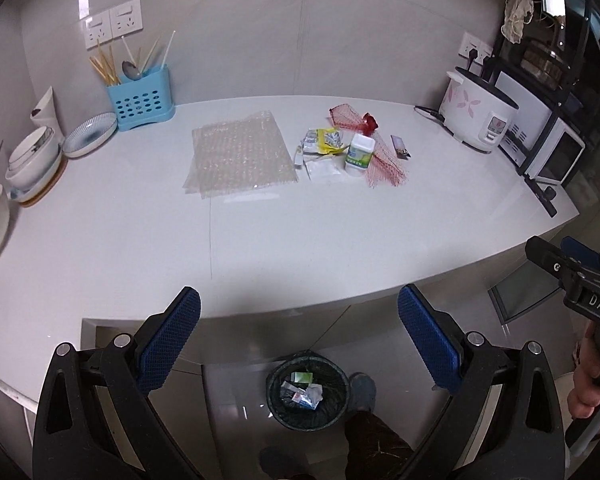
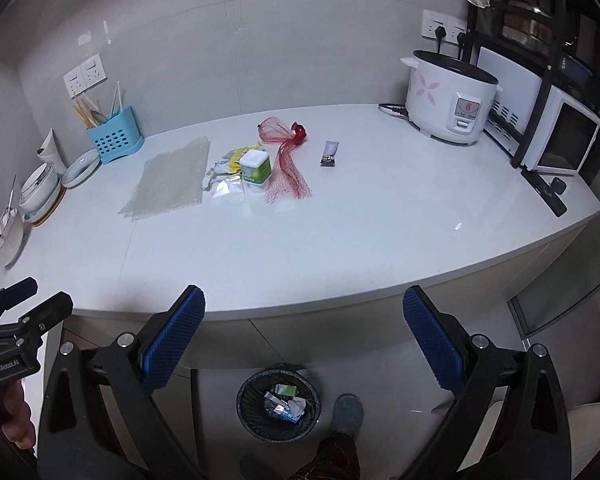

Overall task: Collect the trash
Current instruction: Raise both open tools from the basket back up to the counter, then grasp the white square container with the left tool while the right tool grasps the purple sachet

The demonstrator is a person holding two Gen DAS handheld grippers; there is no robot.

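Trash lies mid-counter: a bubble-wrap sheet [image 1: 240, 154] [image 2: 172, 172], yellow and white wrappers [image 1: 324, 142] [image 2: 230, 162], a clear plastic packet [image 1: 326, 168] [image 2: 228, 192], a white and green box [image 1: 360, 154] [image 2: 256, 168], a red mesh net [image 1: 380, 148] [image 2: 288, 168] and a small dark sachet [image 1: 400, 146] [image 2: 330, 154]. A black bin [image 1: 307, 394] [image 2: 278, 404] with some trash stands on the floor below the counter edge. My left gripper [image 1: 299, 322] is open and empty above the bin. My right gripper [image 2: 304, 326] is open and empty too, also back from the counter.
A blue utensil holder [image 1: 140, 98], stacked bowls and a plate [image 1: 88, 134] sit at the counter's left. A rice cooker [image 2: 450, 98] and a microwave on a black rack [image 2: 560, 136] stand at the right. A person's foot [image 2: 348, 414] is beside the bin.
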